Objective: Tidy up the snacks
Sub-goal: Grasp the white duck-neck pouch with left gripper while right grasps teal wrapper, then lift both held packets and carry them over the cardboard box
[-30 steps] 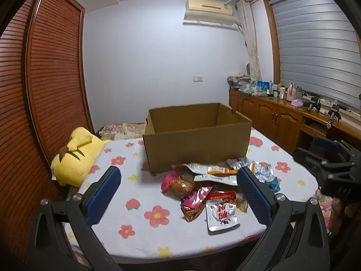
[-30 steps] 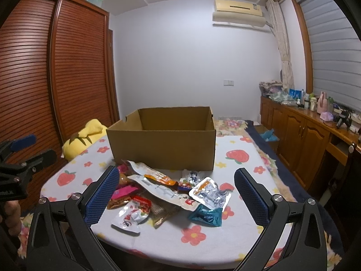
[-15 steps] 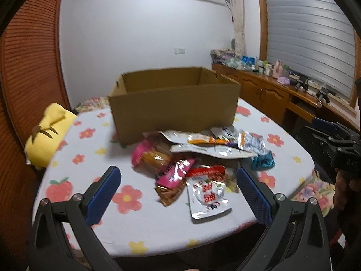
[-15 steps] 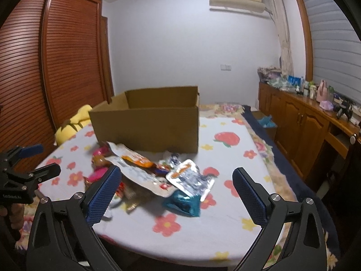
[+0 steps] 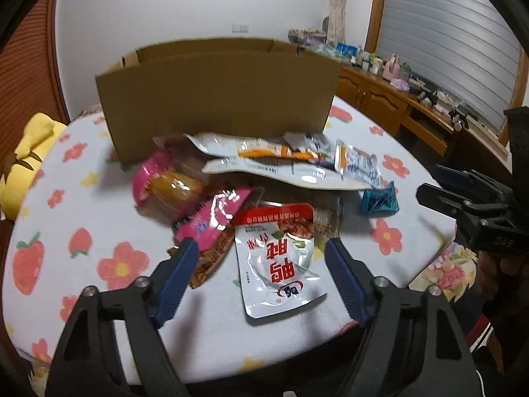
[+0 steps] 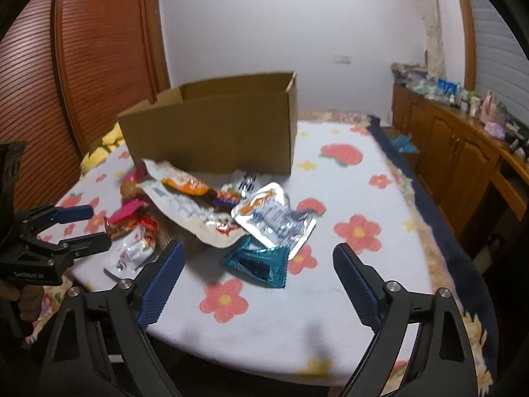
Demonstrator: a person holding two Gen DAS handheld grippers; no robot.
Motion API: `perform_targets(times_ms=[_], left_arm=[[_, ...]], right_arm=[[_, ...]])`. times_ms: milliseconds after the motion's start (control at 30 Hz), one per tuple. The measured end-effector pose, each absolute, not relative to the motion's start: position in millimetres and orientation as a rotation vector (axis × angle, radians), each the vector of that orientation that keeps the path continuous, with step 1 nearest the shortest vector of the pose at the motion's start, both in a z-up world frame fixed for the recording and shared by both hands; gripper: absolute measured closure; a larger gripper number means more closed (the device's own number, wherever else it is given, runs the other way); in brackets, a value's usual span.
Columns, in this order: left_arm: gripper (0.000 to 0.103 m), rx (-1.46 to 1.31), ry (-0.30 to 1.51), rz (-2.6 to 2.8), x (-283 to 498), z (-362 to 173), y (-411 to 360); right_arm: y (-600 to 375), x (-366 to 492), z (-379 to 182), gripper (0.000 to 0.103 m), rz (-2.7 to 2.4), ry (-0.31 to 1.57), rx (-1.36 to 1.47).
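Observation:
A heap of snack packets lies on the flowered tablecloth (image 5: 99, 225) in front of an open cardboard box (image 5: 218, 96), also in the right wrist view (image 6: 211, 132). My left gripper (image 5: 264, 264) is open and empty, low over a white and red pouch (image 5: 281, 261), with a pink wrapper (image 5: 211, 218) beside its left finger. My right gripper (image 6: 258, 274) is open and empty, just in front of a teal packet (image 6: 258, 261) and a silver pouch (image 6: 274, 215). Each gripper shows in the other's view, the right one (image 5: 463, 198) and the left one (image 6: 66, 228).
A yellow plush toy (image 5: 29, 145) lies at the table's left edge. A wooden sideboard (image 6: 463, 152) with small items runs along the right wall. A slatted wooden wardrobe (image 6: 82, 66) stands on the left. The table's near edge is just below both grippers.
Both grippers have moved forward and down toward the snack heap, which now looks larger and closer. Both stay open and empty.

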State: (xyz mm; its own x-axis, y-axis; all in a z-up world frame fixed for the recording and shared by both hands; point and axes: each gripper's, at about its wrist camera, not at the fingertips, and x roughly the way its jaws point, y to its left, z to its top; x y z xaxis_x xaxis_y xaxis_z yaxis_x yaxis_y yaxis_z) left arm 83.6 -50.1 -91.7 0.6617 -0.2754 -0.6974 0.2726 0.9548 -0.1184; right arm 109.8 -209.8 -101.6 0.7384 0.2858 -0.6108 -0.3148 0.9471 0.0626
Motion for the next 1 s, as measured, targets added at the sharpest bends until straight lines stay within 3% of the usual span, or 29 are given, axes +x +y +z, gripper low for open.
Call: perform_targets(times_ms=[100,433,500,800,1000], left_arm=[[0.034,0.002,0.819,-0.316,89.0,-99.4,-53.7],[0.036,0.030,0.849,-0.326,96.0,-106.0,-62.3],[0.041,0.023,0.858,-0.333,98.5,-107.6,-62.8],[0.039,0.031,0.892,-0.335,111.1,-114.4,-66.1],[0.034,0.049,0.898,-0.338,111.2,-119.0,-70.3]], right_arm=[[-206.8,119.9,-111.5,0.021,0.355,0.704,-0.056],[-202.2,145.4,-133.3,0.040,0.423,0.799,-0.053],[-198.8,147.7,-134.3,0.042,0.423,0.801,-0.061],[-198.8,145.5,-137.2,0.070,0.419,0.812,-0.089],[-204.6,139.5,-137.6,0.070,0.410,0.811,-0.086]])
